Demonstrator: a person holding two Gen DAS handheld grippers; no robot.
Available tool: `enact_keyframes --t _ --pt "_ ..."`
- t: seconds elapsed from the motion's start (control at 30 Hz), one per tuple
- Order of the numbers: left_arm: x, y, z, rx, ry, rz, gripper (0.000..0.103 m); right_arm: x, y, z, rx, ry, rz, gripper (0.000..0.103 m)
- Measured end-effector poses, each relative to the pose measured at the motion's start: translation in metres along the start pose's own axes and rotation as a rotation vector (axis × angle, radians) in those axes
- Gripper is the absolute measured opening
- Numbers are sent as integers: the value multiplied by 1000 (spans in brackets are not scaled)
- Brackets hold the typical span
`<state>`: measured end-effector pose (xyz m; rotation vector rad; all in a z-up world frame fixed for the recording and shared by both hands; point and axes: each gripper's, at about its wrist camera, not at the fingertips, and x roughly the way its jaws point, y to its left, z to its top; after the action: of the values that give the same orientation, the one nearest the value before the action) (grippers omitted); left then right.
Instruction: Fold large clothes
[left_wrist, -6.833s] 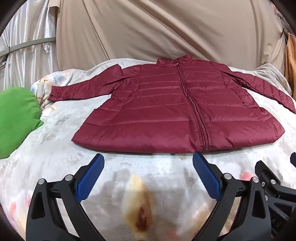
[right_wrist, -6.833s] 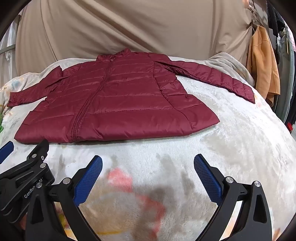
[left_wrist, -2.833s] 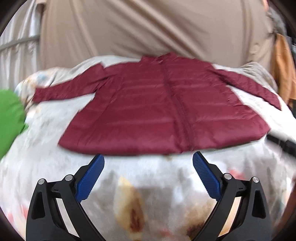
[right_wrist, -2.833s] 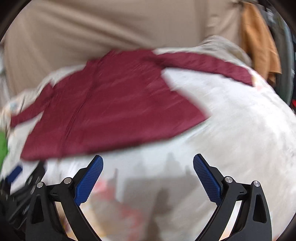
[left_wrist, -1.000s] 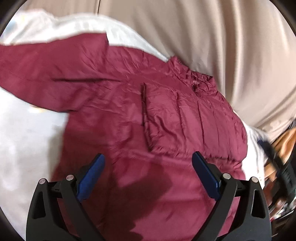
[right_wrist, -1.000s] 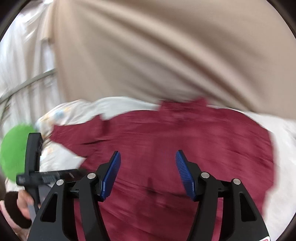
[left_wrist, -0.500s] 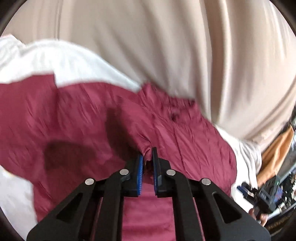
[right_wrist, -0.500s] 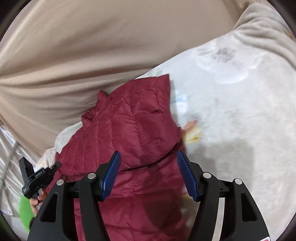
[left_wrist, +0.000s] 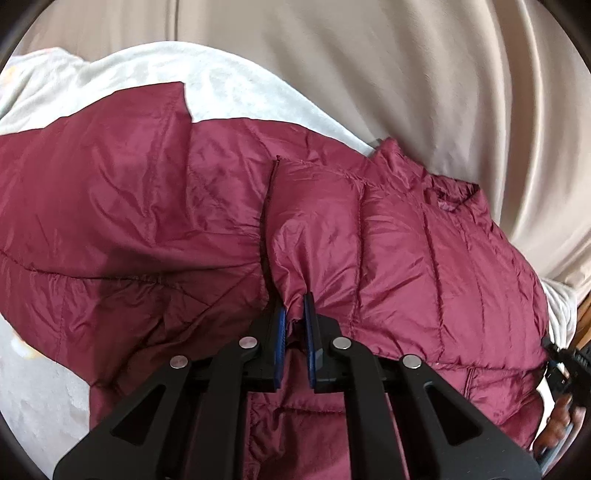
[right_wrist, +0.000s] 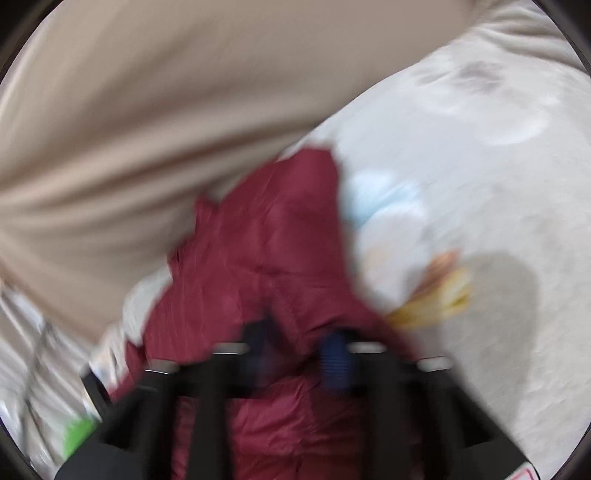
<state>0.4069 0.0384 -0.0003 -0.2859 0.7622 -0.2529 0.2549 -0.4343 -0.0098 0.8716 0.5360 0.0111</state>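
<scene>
At centre frame, the left tongs (left_wrist: 294, 314) pinch a fold of the maroon jacket (left_wrist: 406, 258); the blurred right tongs (right_wrist: 301, 354) grip jacket fabric too

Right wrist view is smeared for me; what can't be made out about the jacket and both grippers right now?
- Right gripper: motion blur; jacket fabric lies between its fingers, but grip state is unreadable.
- Jacket's hem: left wrist view, cut off by the bottom edge and hidden behind the left gripper, which is shut on a fold.
- Far sleeve: left wrist view, runs off the left edge.
- Blanket print: blurred.
</scene>
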Motion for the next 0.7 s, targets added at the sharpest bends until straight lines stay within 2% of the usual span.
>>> enact_keyframes --t 0.1,0.23,0.37,0.47,0.53,0.6,0.7 --pt "12 -17 -8 35 11 -16 9 14 -16 -3 -28 46 -123 0" --pt "14 -28 -12 71 2 19 10 11 -24 -4 16 77 -96 0" --pt "15 -25 -9 51 4 -7 11 -28 -2 -2 -84 57 -100 0" --pt "17 -31 -10 72 -2 6 13 -46 25 4 -159 23 -120 0" --pt "12 -26 -7 80 -4 10 13 -43 44 5 -248 11 -185 0" --pt "11 -28 -6 74 -4 2 13 -31 53 3 -315 42 -262 7" --pt "7 -22 -7 51 -4 -23 14 -15 21 -5 -300 148 -387 8"
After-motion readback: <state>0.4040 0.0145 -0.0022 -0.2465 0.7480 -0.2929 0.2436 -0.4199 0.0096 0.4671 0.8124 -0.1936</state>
